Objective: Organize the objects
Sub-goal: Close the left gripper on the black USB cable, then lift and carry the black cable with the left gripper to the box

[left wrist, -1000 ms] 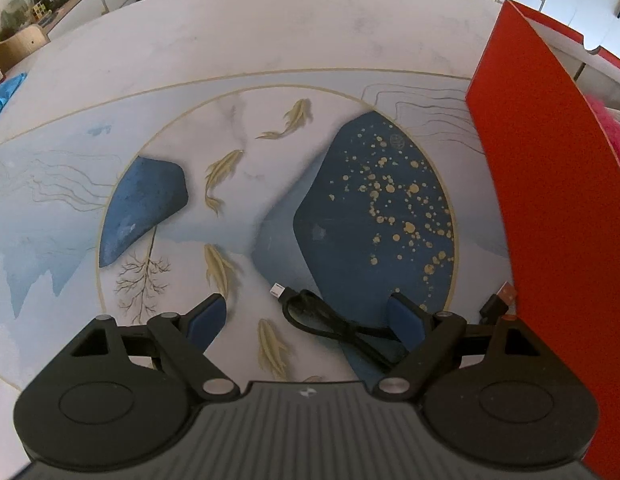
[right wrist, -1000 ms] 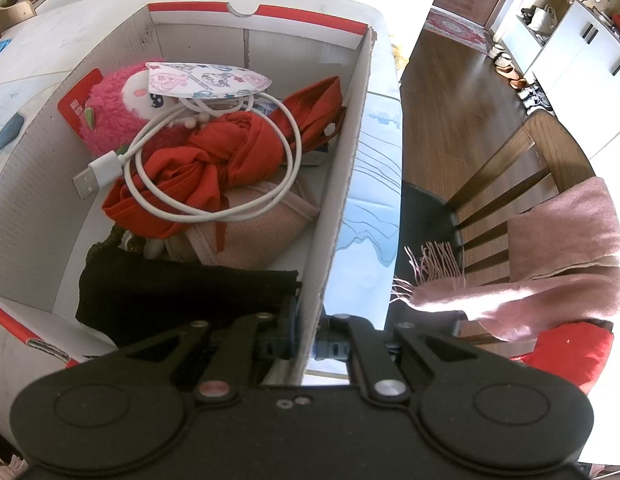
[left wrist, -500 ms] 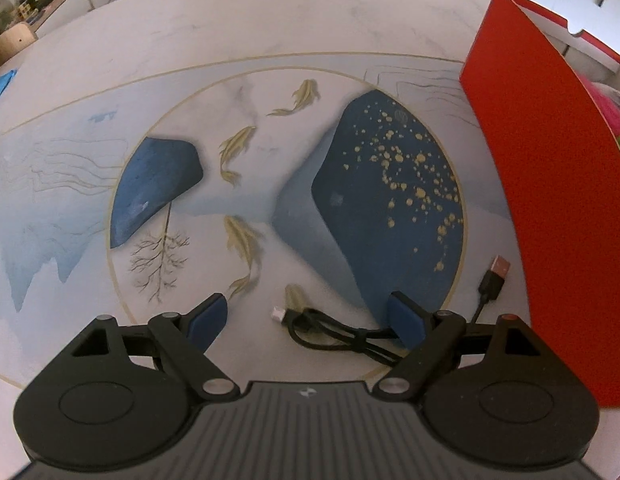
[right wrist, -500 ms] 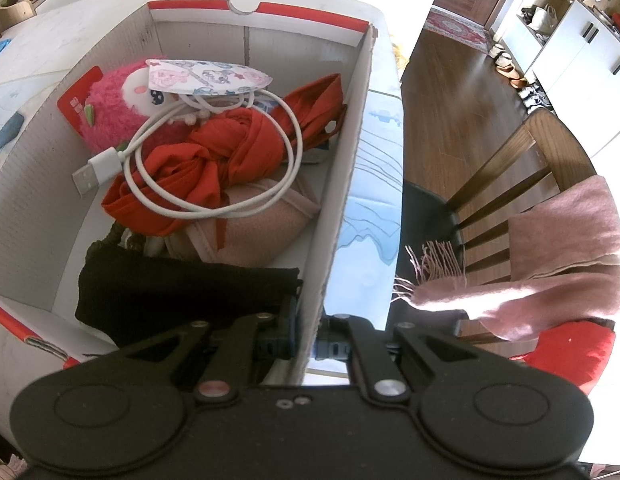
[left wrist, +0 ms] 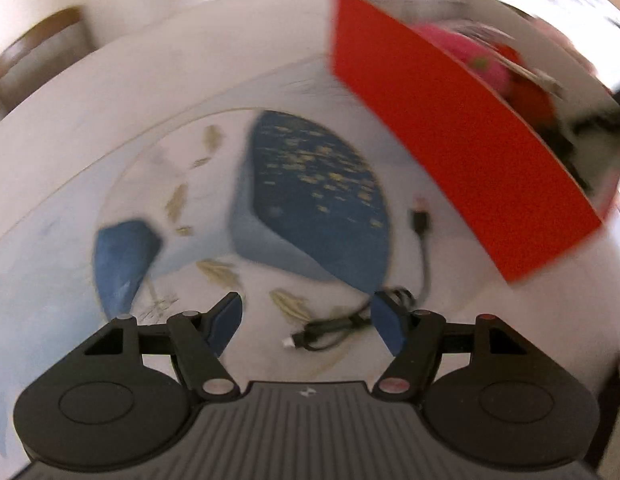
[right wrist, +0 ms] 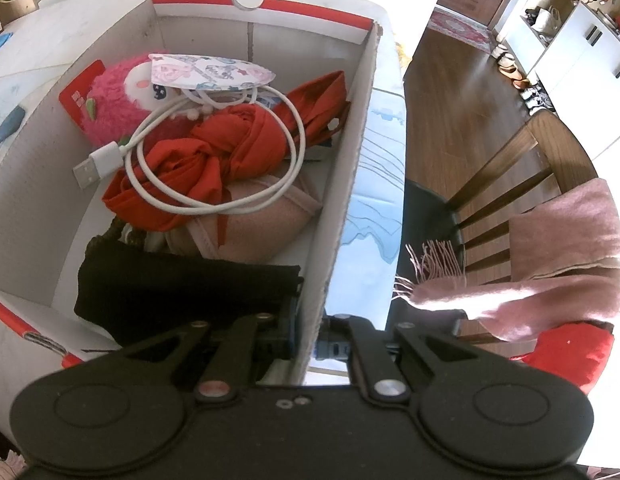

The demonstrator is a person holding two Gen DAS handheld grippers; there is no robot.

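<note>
A black USB cable lies on the painted table, its plug near the red box. My left gripper is open above the cable's bundled part, which lies between the blue fingers; the view is blurred. My right gripper is shut on the box's right wall. Inside the box lie a white cable, red cloth, a pink plush toy, a face mask and a black cloth.
The round table has a blue and gold fish pattern. A wooden chair with a pink scarf stands right of the table. Another chair stands at the far left.
My left gripper has swung and turned, so the box now shows at the upper right and the cable's plug lies farther out. The right gripper and box have stayed still.
</note>
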